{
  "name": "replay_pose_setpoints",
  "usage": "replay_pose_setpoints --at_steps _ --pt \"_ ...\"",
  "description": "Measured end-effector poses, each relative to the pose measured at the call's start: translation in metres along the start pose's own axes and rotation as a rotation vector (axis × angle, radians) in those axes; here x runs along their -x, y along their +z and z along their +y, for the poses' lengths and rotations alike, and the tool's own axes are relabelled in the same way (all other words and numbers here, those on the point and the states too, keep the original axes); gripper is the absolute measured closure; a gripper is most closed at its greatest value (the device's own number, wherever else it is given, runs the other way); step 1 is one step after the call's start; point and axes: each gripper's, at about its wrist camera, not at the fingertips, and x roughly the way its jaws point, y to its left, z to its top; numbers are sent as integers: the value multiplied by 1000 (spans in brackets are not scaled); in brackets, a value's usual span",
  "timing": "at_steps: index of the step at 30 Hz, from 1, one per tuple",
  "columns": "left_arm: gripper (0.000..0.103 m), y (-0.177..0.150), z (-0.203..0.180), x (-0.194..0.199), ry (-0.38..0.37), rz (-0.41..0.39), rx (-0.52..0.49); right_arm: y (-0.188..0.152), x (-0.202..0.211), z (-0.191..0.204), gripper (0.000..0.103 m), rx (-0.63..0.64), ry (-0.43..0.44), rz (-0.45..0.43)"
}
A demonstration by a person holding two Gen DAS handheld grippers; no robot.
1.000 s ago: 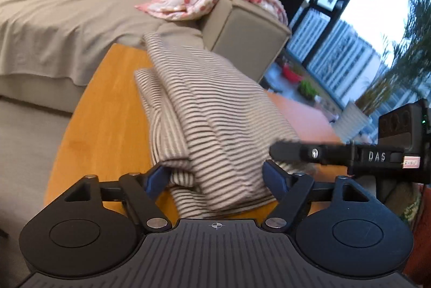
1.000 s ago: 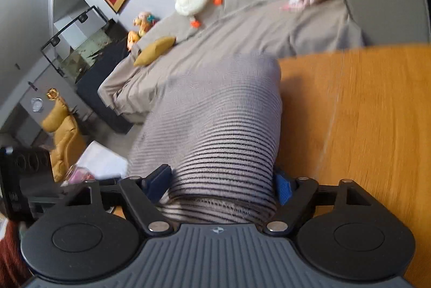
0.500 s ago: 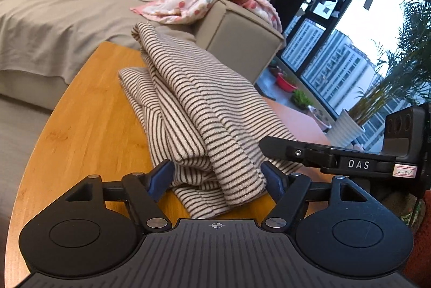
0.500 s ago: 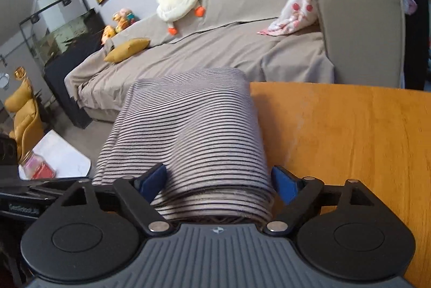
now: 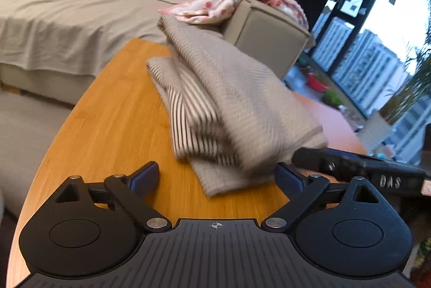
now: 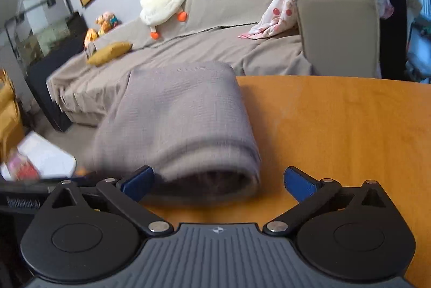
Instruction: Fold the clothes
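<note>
- Round orange wooden table before a grey sofa; folded grey-and-white striped knit garment lies at frame centre.
- Left gripper: jaws just opened wide, pads off the cloth.
- Right gripper: likewise, nothing held.
- Advice: back both out level, without snagging the hem.
</note>
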Motion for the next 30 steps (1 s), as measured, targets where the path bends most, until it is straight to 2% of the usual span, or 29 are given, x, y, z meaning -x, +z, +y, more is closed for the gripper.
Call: replay_pose_setpoints --at_steps 5,9,14,16,20,25,30 --pt "0 -39 -39 27 99 13 -15 -32 35 6 0 71 -94 32" --pt "0 -66 -62 45 140 -9 6 -49 47 12 0 89 -235 83" --pt "0 -95 -77 55 280 -94 -48 -66 67 10 0 97 -307 29" --pt "0 -99 -79 58 311 -114 -18 -69 71 9 0 105 -326 19" --pt "0 -93 -76 53 360 -135 36 -69 73 2 0 76 -289 28" --pt "0 -85 -90 34 474 -70 -67 -66 69 0 0 61 -271 35" --pt "0 -85 -89 33 457 -66 -69 -61 61 -1 0 65 -266 36"
